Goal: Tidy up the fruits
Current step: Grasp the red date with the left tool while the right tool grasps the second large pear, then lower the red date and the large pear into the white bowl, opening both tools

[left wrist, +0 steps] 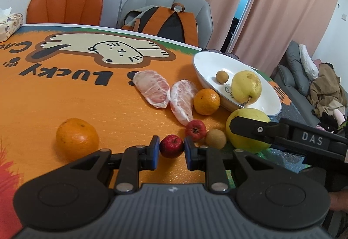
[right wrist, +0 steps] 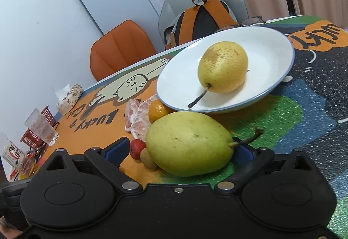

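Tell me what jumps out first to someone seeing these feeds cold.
The left gripper is clamped on a small red fruit low over the orange cat mat. The right gripper straddles a big green-yellow pear, jaws wide. Behind sits the white plate holding a yellow pear.

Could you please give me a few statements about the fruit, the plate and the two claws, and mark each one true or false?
1. The left claw is shut on a small red fruit. True.
2. The white plate holds two oranges. False: it holds a yellow pear and a small brown fruit.
3. The right claw has its jaws wide, on either side of a green pear on the table. True.
4. The two peeled citrus segments lie in the plate. False: they lie on the mat.
5. A backpack sits on the orange chair. False: it sits on the grey chair.
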The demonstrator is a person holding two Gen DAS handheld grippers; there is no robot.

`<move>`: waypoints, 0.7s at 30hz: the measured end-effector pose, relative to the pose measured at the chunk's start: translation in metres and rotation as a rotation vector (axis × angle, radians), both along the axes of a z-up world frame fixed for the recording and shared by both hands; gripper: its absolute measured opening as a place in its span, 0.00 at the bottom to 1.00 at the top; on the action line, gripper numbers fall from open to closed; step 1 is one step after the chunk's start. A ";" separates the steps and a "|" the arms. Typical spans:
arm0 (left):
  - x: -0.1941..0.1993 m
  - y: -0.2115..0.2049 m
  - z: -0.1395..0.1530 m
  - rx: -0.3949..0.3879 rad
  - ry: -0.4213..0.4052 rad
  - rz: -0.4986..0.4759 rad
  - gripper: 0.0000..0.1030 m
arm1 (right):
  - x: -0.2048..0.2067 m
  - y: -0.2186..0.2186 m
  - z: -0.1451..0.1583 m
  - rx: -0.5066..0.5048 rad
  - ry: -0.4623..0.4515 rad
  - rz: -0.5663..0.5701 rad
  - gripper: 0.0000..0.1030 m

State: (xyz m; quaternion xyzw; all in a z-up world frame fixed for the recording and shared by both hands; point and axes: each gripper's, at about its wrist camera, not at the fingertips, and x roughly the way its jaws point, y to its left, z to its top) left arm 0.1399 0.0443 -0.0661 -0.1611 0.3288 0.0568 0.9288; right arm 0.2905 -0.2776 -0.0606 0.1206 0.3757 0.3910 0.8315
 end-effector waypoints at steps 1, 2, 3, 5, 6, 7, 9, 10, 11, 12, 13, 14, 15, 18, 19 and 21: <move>-0.001 0.002 0.000 -0.004 -0.001 0.001 0.22 | -0.001 0.000 0.000 -0.001 -0.004 -0.004 0.97; -0.002 0.003 0.000 -0.008 -0.001 0.002 0.22 | -0.001 0.001 0.000 -0.003 -0.008 -0.010 0.96; -0.003 0.005 0.000 -0.010 -0.002 0.004 0.22 | -0.001 0.001 0.000 -0.010 -0.013 -0.022 0.88; -0.006 0.008 0.001 -0.015 -0.005 0.010 0.22 | -0.001 -0.001 0.001 -0.023 -0.018 -0.039 0.79; -0.006 0.009 0.002 -0.014 -0.004 0.014 0.22 | 0.000 -0.003 0.001 -0.016 -0.005 -0.039 0.79; -0.007 0.009 0.004 -0.011 -0.003 0.017 0.22 | 0.000 -0.004 0.001 -0.013 -0.001 -0.042 0.79; -0.010 0.009 0.009 -0.002 -0.012 0.019 0.22 | -0.004 -0.007 0.000 -0.012 -0.007 -0.046 0.78; -0.011 0.009 0.012 0.002 -0.020 0.021 0.22 | -0.006 -0.009 0.000 -0.009 -0.010 -0.047 0.78; -0.013 0.008 0.015 0.005 -0.029 0.024 0.22 | -0.007 -0.010 0.000 -0.007 -0.011 -0.046 0.78; -0.015 0.007 0.017 0.005 -0.034 0.025 0.22 | -0.008 -0.011 0.000 -0.007 -0.009 -0.046 0.78; -0.015 0.007 0.019 0.005 -0.036 0.026 0.22 | -0.009 -0.013 0.001 -0.006 -0.008 -0.046 0.78; -0.016 0.005 0.019 0.005 -0.037 0.026 0.22 | -0.010 -0.015 0.002 -0.004 -0.012 -0.047 0.78; -0.017 0.003 0.020 0.006 -0.036 0.024 0.22 | -0.011 -0.018 0.004 -0.002 -0.021 -0.051 0.78; -0.014 -0.002 0.021 0.012 -0.033 0.016 0.22 | -0.014 -0.027 0.010 0.007 -0.049 -0.068 0.78; -0.013 -0.004 0.022 0.014 -0.032 0.012 0.22 | -0.014 -0.029 0.012 0.011 -0.056 -0.074 0.78; -0.010 -0.008 0.024 0.021 -0.037 0.004 0.22 | -0.013 -0.036 0.016 0.018 -0.065 -0.086 0.78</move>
